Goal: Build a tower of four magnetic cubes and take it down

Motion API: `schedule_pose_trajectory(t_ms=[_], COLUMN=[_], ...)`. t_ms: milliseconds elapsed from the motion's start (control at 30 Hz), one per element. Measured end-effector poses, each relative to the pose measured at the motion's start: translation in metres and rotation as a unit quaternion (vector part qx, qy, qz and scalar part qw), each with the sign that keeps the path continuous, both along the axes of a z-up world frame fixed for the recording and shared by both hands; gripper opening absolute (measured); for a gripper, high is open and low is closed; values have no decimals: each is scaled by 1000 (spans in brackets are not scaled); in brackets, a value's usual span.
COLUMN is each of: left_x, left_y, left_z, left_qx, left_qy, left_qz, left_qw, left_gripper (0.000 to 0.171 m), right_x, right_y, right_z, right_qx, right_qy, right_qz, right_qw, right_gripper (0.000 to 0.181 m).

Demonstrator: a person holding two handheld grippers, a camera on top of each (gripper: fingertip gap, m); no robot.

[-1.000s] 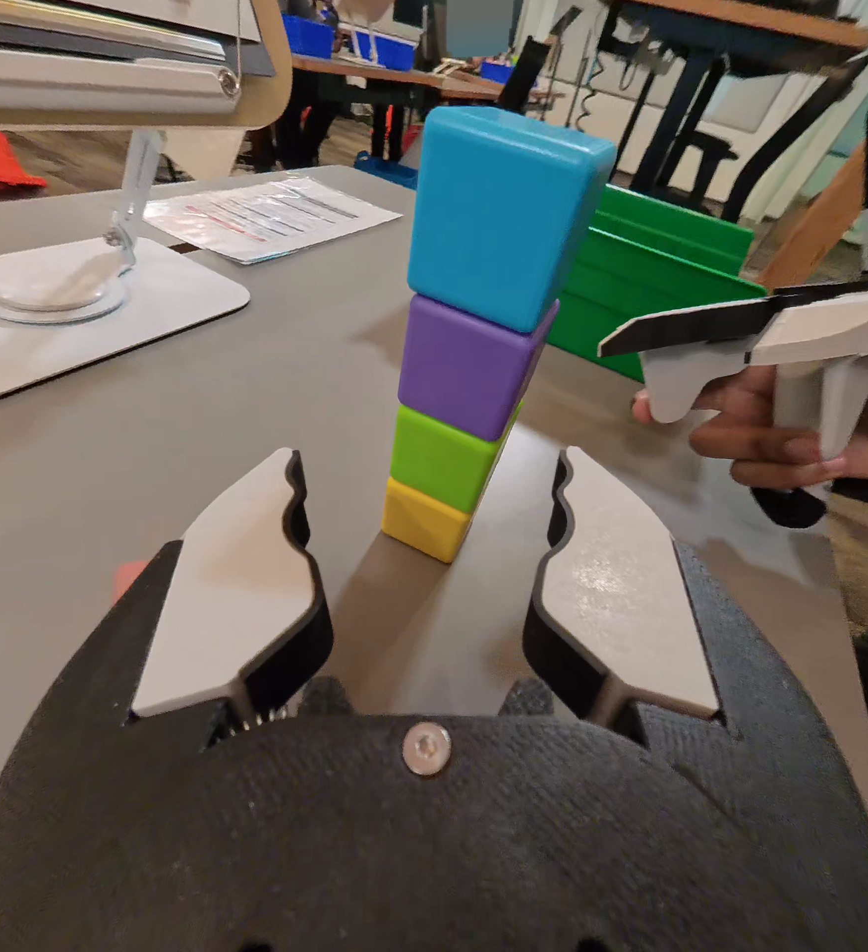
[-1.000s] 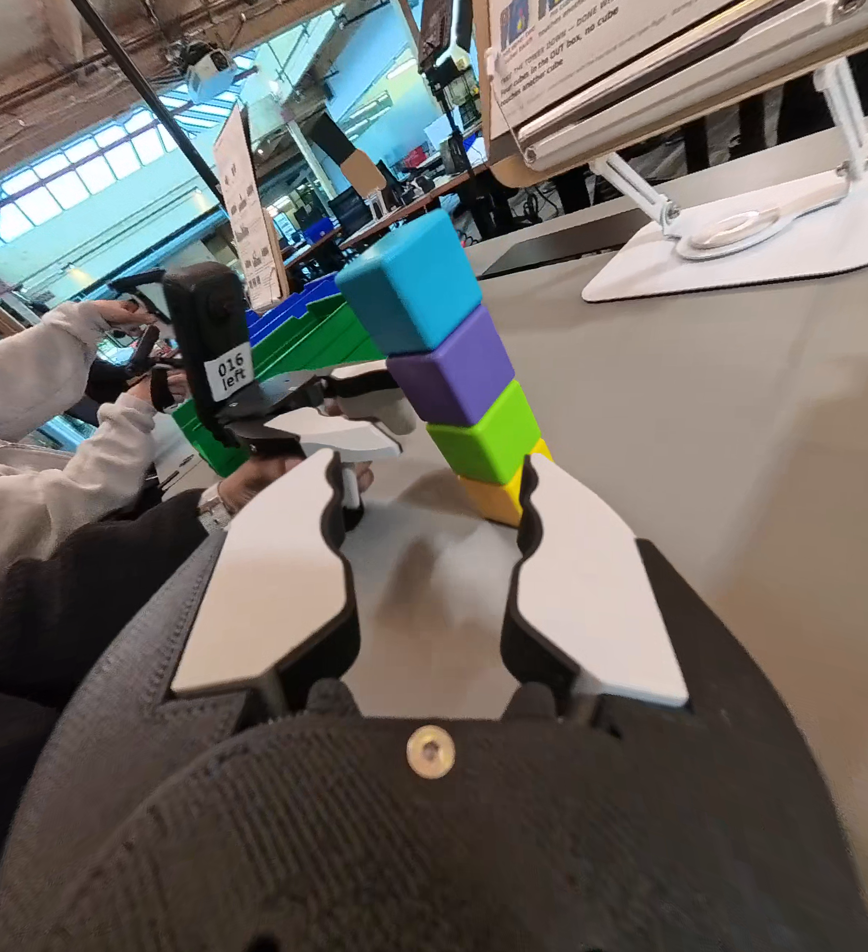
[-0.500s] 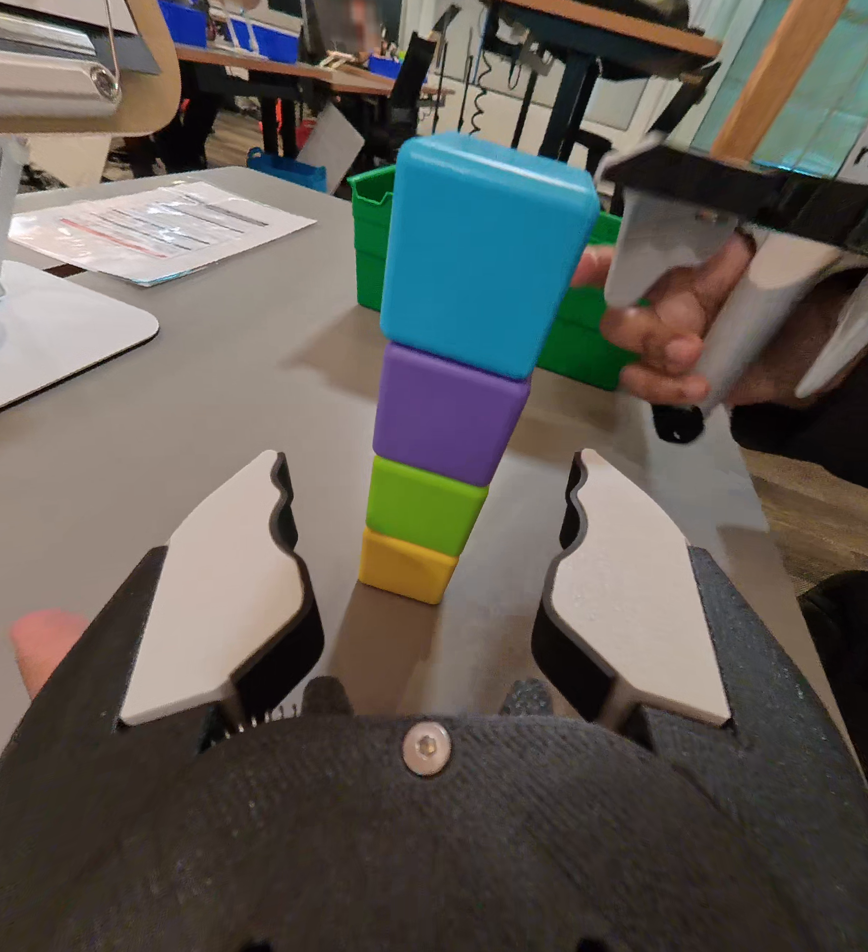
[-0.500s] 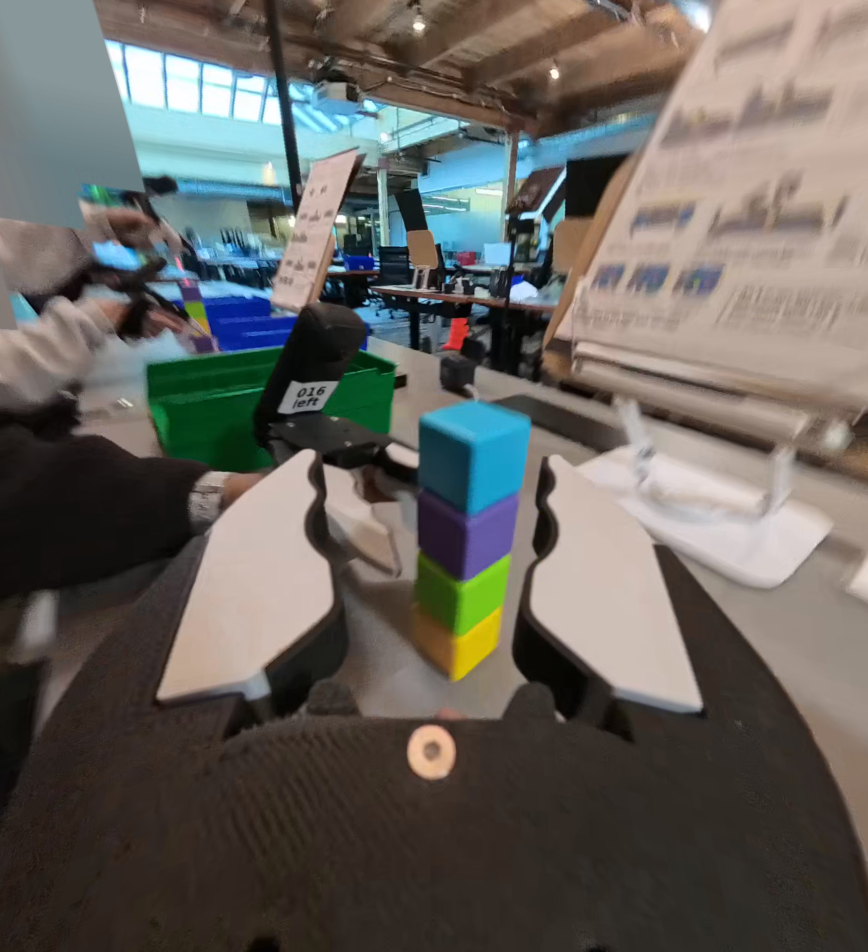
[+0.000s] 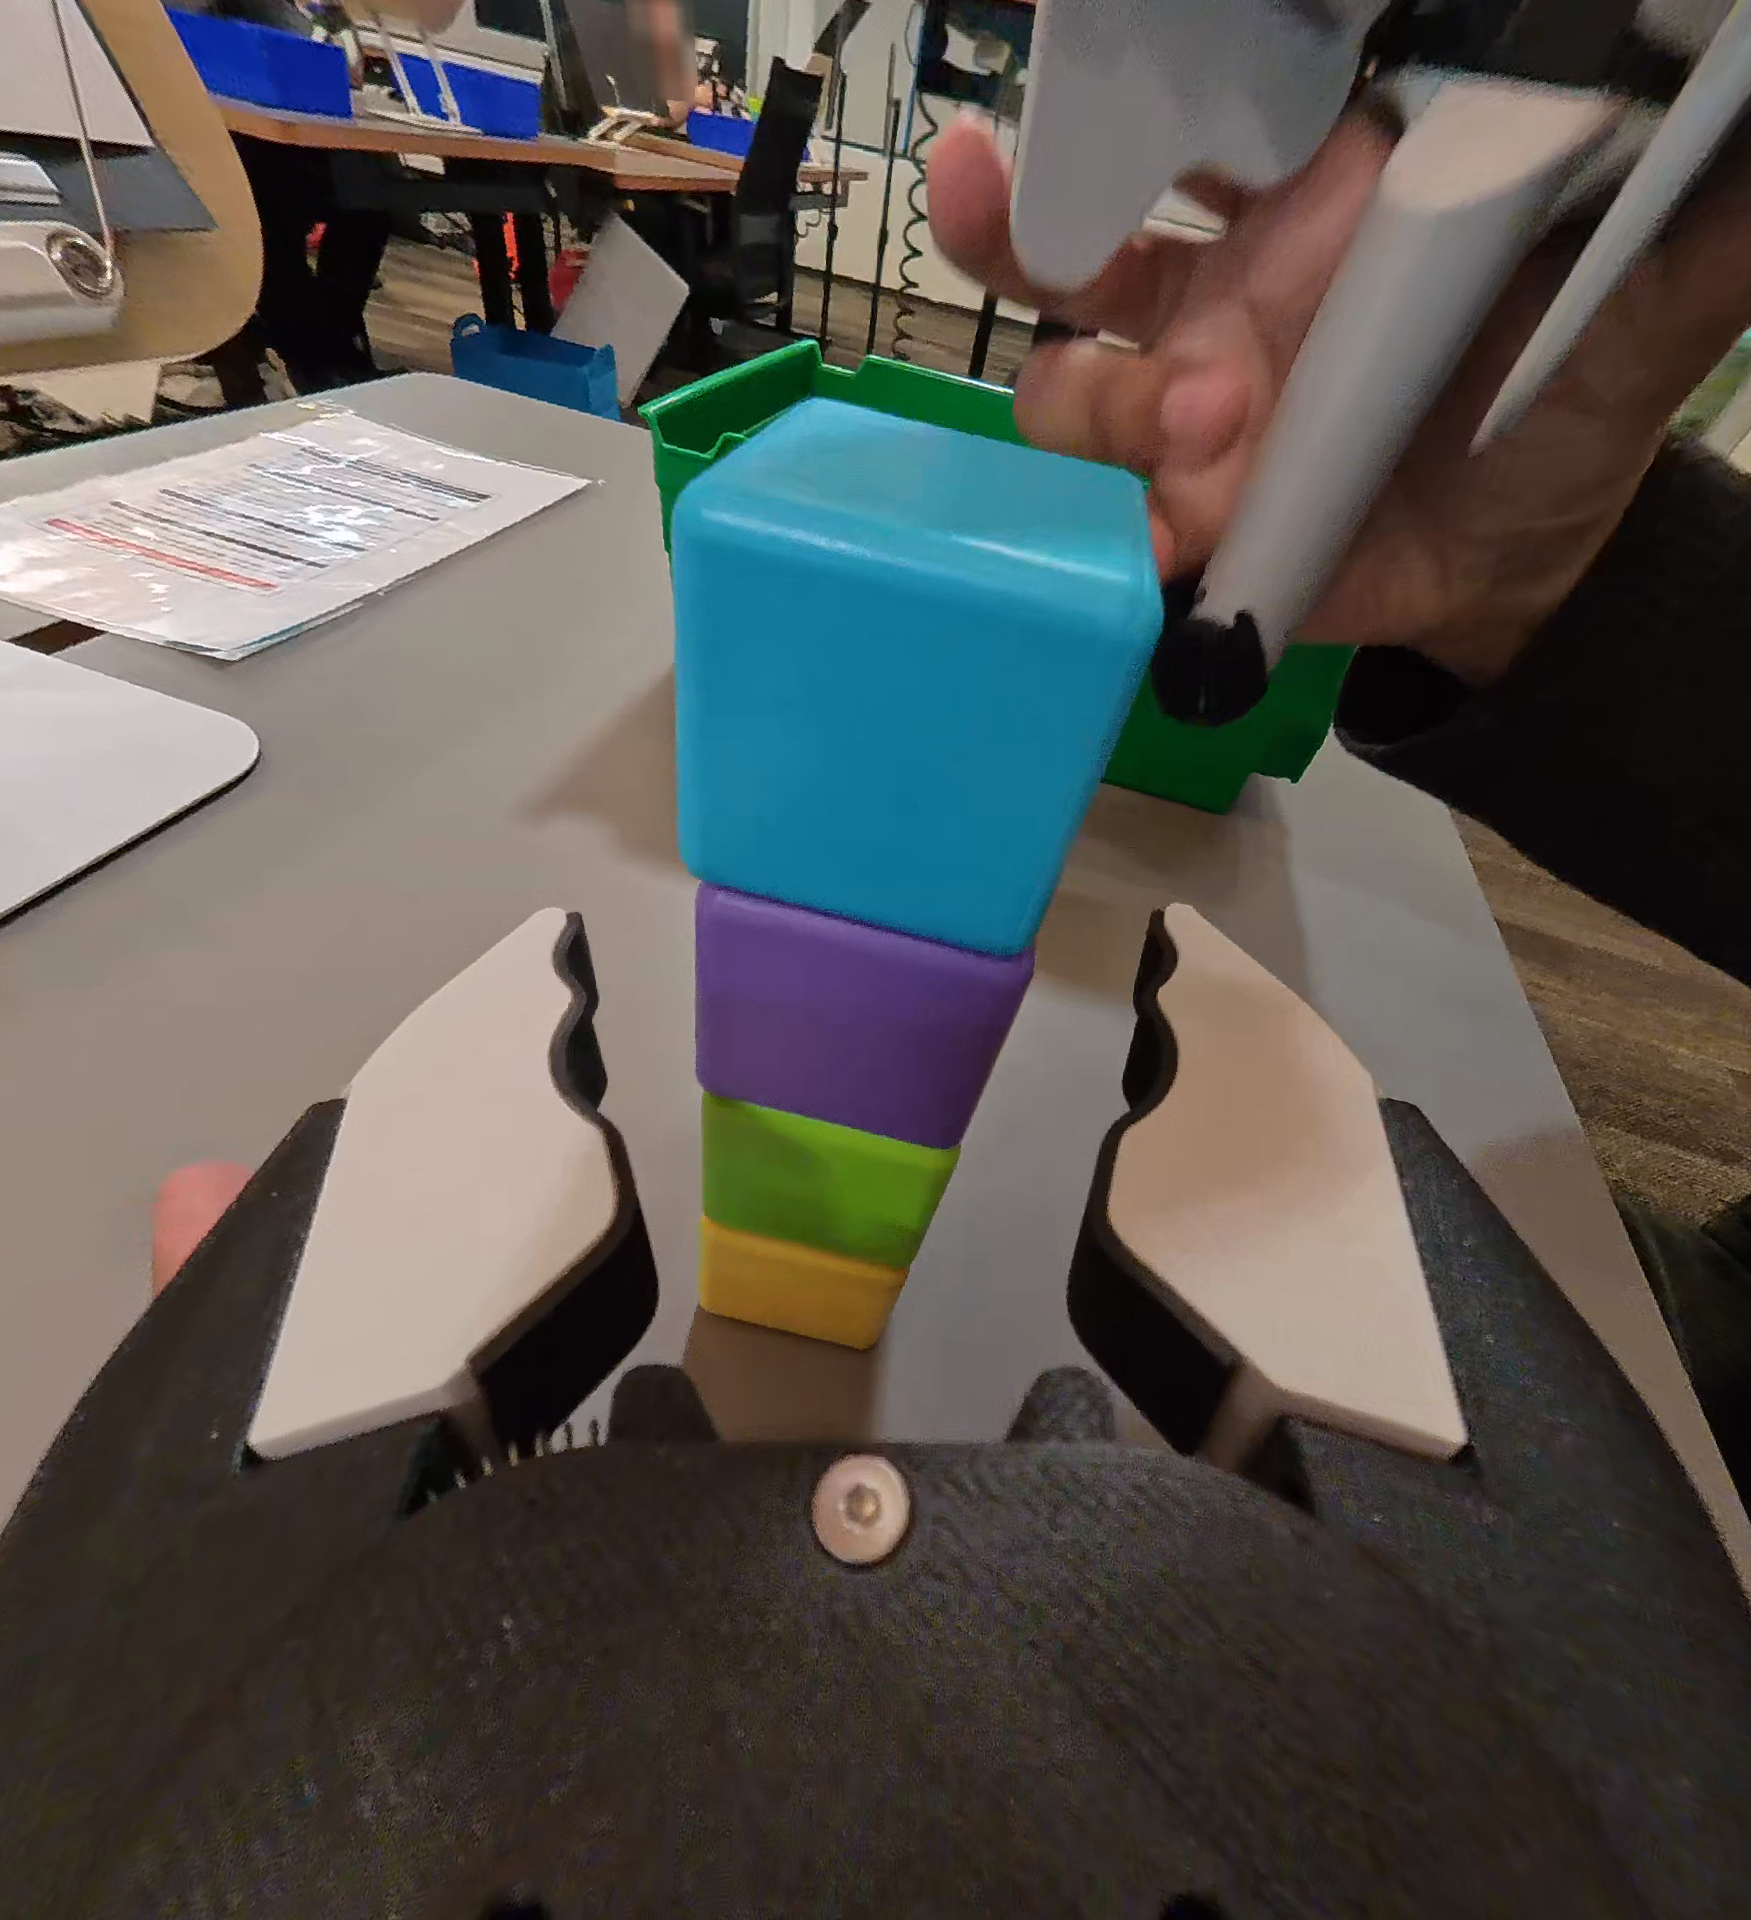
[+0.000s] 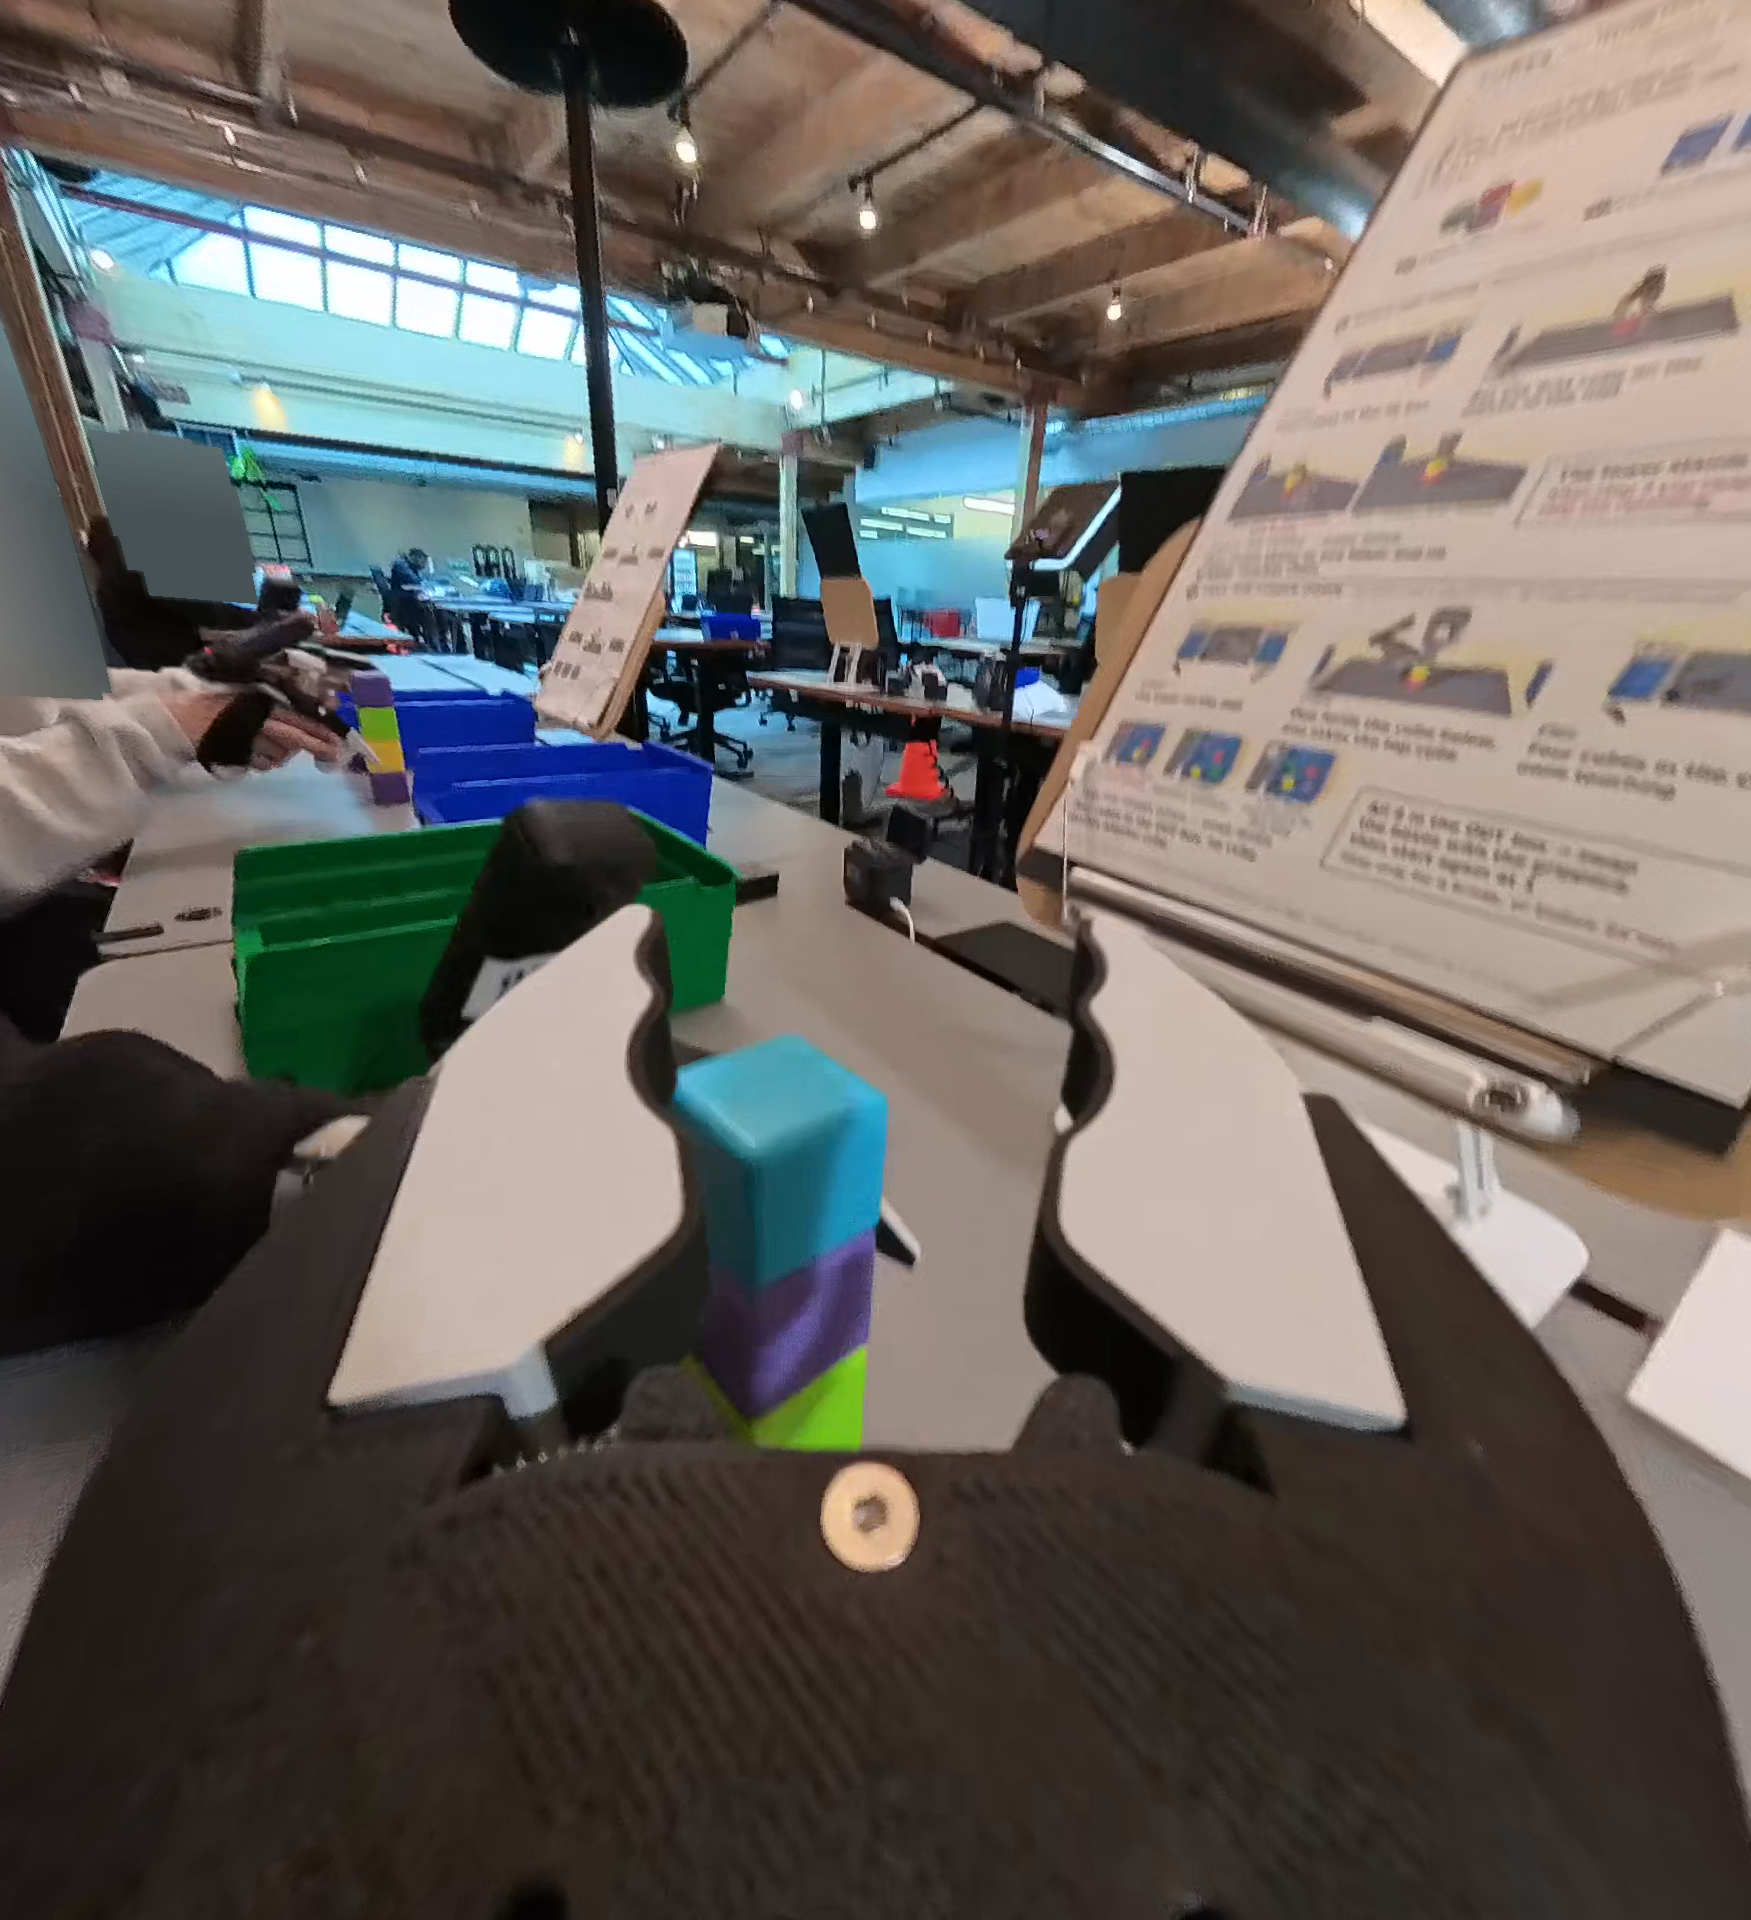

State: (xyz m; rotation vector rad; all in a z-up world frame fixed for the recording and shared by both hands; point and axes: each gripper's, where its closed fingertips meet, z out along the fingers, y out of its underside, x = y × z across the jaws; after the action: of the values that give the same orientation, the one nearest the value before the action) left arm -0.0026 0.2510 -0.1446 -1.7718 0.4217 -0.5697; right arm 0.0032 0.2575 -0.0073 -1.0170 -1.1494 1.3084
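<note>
Grey laminate worktop (image 5: 351, 935) carries a four-cube plastic stack: glossy blue cube (image 5: 902, 675) on top, purple cube (image 5: 850, 1013), lime-green cube (image 5: 819, 1179) and yellow cube (image 5: 793, 1294) at the base.

We note these changes over the last second:
- The right tool (image 6: 866, 1049) has risen from worktop level to top-cube height and now looks down the stack, jaws spread, the blue cube (image 6: 783, 1153) between them but untouched.
- The left tool (image 5: 866, 1018) has closed in on the stack. Its jaws remain spread and it holds nothing.
- The stack stands unmoved, in front of the green plastic bin (image 5: 1224, 727).

We judge that the right tool is aligned to grip the top cube.
</note>
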Motion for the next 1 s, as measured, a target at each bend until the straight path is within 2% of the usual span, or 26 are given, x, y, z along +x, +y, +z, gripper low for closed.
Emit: schedule_pose_trajectory(t_ms=[167, 267, 367, 567, 767, 867, 933, 1000], left_x=[3, 5, 6, 3, -3, -4, -3, -1], left_y=[3, 3, 3, 1, -6, -8, -9, -11], left_z=[-5, -10, -11, -6, 2, 2, 3, 2], left_qx=[-5, -13, -10, 1, 1, 1, 7, 8], left_qy=[2, 2, 4, -7, -53, -50, -45, -38], left_qz=[-5, -12, -11, -18, -47, -54, -60, -68], left_qw=[1000, 1000, 1000, 1000, 997, 997, 997, 997], left_gripper=[97, 92, 90, 87, 70, 67, 54, 54], right_x=[10, 8, 6, 2, 3, 3, 2, 1], right_y=[7, 11, 12, 8, 10, 6, 3, -1], right_z=[-35, -46, -52, -60, -65, -66, -68, -70], right_qx=[-31, -48, -43, -50, -67, -64, -55, -46], right_qy=[-32, -43, -48, -58, -66, -69, -76, -80], right_qz=[20, 28, 16, 25, 32, 43, 47, 51], right_qw=[999, 998, 998, 997, 995, 995, 995, 994], right_gripper=[71, 72, 78, 78, 78, 76, 75, 75])
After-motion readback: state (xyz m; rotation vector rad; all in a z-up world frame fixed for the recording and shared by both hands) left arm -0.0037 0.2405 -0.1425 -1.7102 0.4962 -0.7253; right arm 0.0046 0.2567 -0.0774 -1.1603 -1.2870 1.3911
